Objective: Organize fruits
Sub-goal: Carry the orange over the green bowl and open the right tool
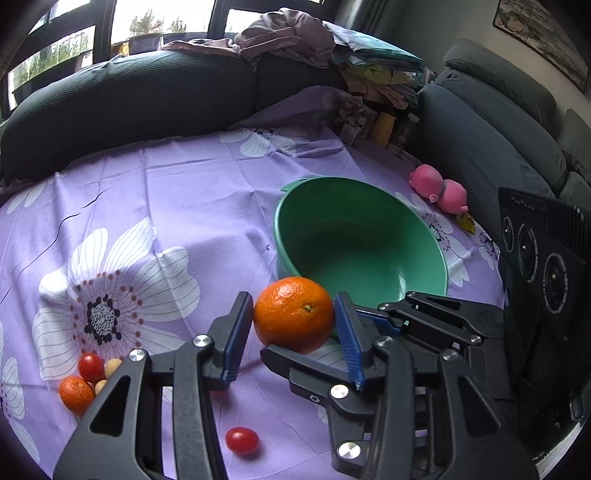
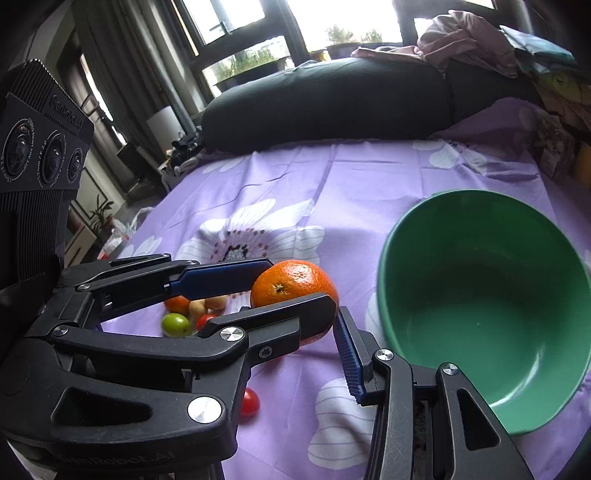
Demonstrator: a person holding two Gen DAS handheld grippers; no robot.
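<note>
A big orange (image 1: 293, 314) sits between the blue pads of my left gripper (image 1: 293, 325), which is shut on it just in front of the green bowl (image 1: 424, 236). The bowl is empty. In the right wrist view the same orange (image 2: 291, 282) shows in the left gripper's fingers (image 2: 221, 278), left of the bowl (image 2: 391, 258). My right gripper (image 2: 332, 332) is open beside the orange, one blue pad (image 2: 349, 360) near it, holding nothing. A small orange (image 1: 75, 394), cherry tomatoes (image 1: 91, 366) and a green fruit (image 2: 176, 324) lie in a cluster on the cloth.
A lone cherry tomato (image 1: 242, 440) lies on the purple flowered cloth (image 1: 184, 192). A pink toy pig (image 1: 439, 188) lies behind the bowl at the right. Dark sofa cushions (image 1: 129, 99) ring the far side, with piled clothes (image 1: 295, 33) on top.
</note>
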